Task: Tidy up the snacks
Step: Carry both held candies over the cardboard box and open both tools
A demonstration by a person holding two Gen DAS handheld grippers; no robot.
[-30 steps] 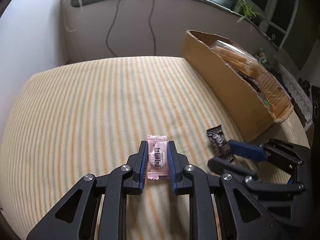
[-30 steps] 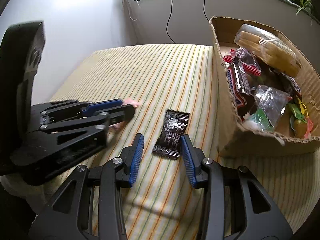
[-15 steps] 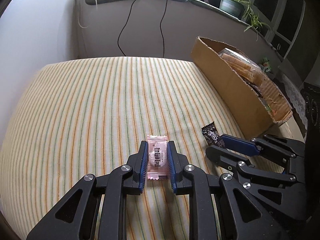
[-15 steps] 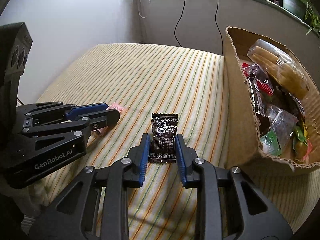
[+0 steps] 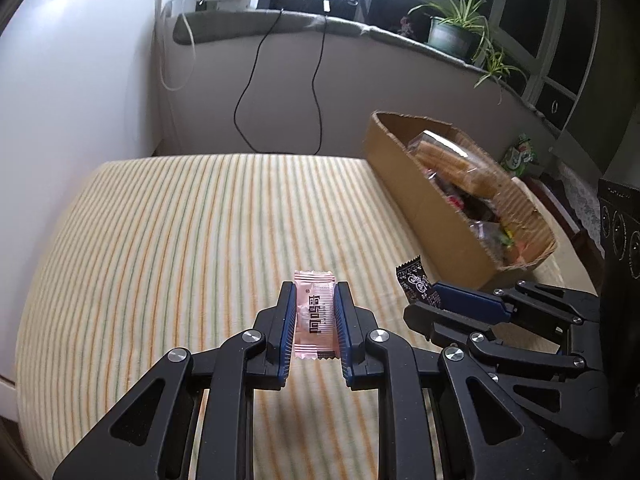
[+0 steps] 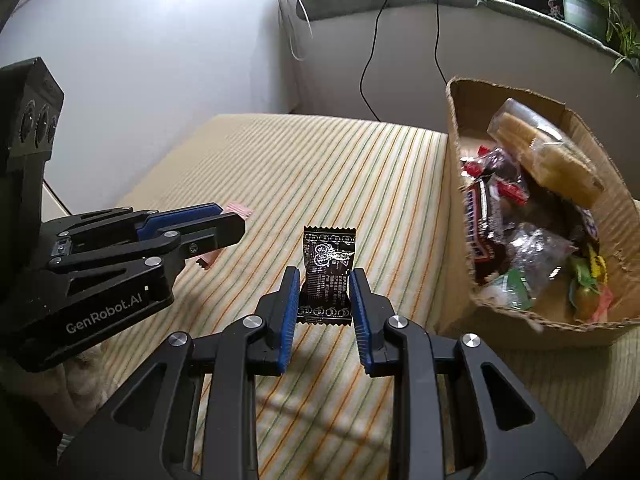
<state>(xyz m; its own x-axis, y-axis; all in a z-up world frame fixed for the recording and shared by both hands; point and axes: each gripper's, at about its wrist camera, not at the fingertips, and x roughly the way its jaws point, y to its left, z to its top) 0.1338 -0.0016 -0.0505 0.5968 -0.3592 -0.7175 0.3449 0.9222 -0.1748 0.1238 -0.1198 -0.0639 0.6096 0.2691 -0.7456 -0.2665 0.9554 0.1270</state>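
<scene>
**Legible Markings**

White lettering "GenRobot.AI" stands on the side of the black left gripper [image 6: 224, 226] body, seen to the left of the right tool's fingers. The pink rectangular foil sachet [image 5: 314, 315], between the left tool's fingers, carries black block characters that cannot be read. The black crimped-edge foil sachet [image 6: 327, 276], between the right tool's fingers, carries white ornaments and fine print, also illegible.

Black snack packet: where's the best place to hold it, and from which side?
Across its lower half, one pad on each long edge, as the right hand-held gripper has the black snack packet now. It is flat and narrow, so squeezing edgewise from the bottom seam end suits it.
</scene>
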